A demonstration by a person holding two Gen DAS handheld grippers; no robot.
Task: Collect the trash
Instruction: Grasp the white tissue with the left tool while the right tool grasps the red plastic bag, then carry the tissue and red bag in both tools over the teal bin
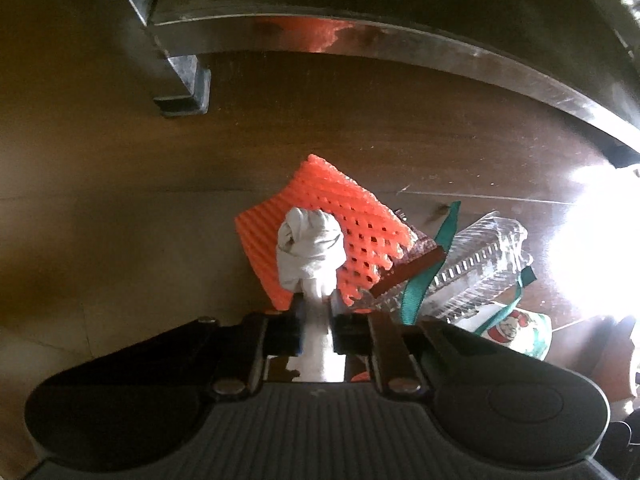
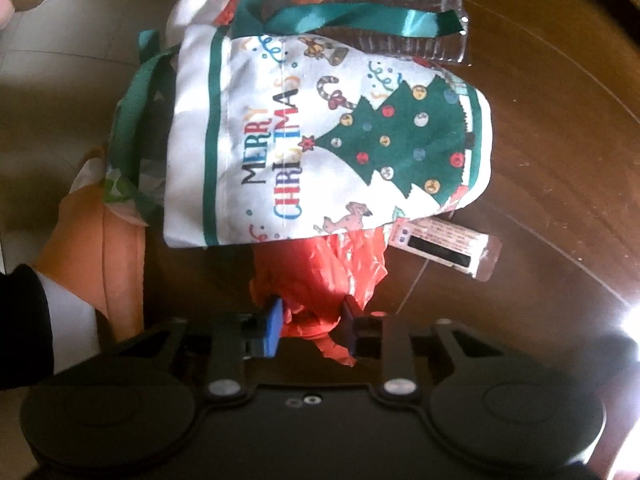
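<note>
Left gripper (image 1: 316,312) clamped on a crumpled tissue (image 1: 310,250) above the orange foam net (image 1: 340,220); right gripper (image 2: 310,326) clamped on red plastic wrap (image 2: 332,264) beside the Christmas bag (image 2: 320,140) — both pieces pinched for lifting off the worktop (image 2: 540,160).

Wooden floor (image 1: 360,128): dark brown, glossy, with white glare at one side. Foam fruit net (image 1: 352,216): bright orange, open lattice pattern. Crumpled tissue (image 1: 310,246): white to pale grey. Ribbon (image 1: 416,288): teal green. Plastic tray (image 1: 472,264): clear, ribbed. Cloth bag (image 2: 320,140): white with green bands, a green tree dotted in many colours, lettering in black and mixed colours. Plastic bag (image 2: 340,256): red-orange. Wrapper (image 2: 444,246): seemingly pink and white with a black stripe.
</note>
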